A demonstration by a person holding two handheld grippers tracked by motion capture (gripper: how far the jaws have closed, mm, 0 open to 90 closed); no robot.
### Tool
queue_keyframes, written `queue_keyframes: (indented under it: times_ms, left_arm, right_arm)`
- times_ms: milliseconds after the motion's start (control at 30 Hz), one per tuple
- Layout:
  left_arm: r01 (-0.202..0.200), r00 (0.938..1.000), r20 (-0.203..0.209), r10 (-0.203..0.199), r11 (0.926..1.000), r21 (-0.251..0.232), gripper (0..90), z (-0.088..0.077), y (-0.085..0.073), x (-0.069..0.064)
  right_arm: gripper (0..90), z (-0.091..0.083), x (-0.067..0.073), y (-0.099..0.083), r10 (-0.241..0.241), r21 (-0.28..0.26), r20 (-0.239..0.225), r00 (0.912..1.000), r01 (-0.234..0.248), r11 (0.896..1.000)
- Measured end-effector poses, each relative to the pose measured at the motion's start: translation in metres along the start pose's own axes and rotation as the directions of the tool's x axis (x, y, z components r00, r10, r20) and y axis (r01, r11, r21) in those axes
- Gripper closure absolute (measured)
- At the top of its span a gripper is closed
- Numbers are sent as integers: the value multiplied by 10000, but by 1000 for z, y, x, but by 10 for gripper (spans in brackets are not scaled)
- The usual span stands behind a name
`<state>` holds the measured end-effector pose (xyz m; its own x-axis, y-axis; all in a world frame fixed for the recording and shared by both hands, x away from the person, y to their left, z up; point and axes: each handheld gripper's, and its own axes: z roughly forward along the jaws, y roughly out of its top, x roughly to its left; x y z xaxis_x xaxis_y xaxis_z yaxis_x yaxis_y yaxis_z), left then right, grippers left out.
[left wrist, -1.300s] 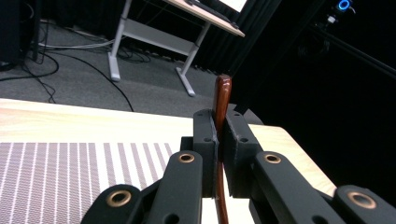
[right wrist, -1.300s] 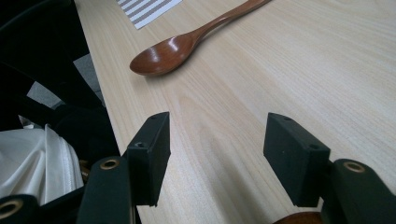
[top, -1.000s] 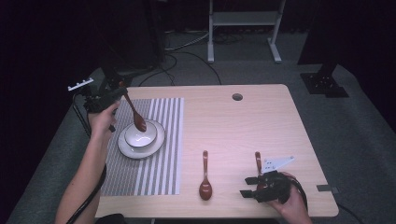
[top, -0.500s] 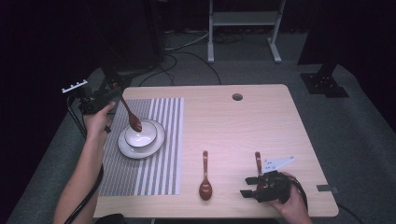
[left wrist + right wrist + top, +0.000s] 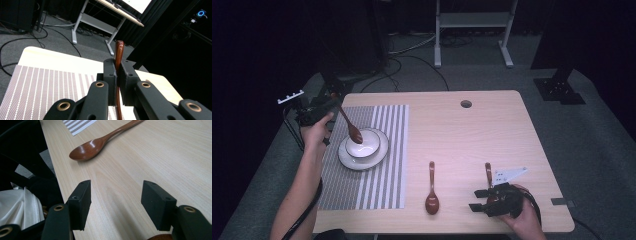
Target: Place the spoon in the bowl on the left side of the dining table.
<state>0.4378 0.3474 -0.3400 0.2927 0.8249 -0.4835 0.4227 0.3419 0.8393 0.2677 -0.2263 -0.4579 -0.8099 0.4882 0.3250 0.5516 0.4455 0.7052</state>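
A: Where is the left gripper [image 5: 328, 106]?

B: At the left of the high view, over the table's [image 5: 472, 135] left edge. Its jaws are clamped on the handle of a brown spoon [image 5: 350, 127].

A: And the spoon itself?

B: It slants down and to the right from the jaws, with its bowl end over the white bowl [image 5: 364, 144] on the plate [image 5: 346, 159]. Both sit on the striped mat [image 5: 382, 185]. In the left gripper view the handle [image 5: 118, 52] rises between the pressed pads.

A: The right gripper [image 5: 486, 198]?

B: Lower right of the high view, resting on the table, jaws apart with nothing between them. A second spoon [image 5: 432, 189] lies just left of it, a third spoon [image 5: 488, 172] right above it.
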Motion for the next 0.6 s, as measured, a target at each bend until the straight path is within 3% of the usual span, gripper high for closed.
queue_keyframes:
  times_ms: [600]
  left_arm:
    - [258, 9995, -201, -254, 9995, 164, 846, 5, -15, 13]
  right_arm:
    - [400, 0, 0, 0, -25, -19, 26, 10000, 25, 10000]
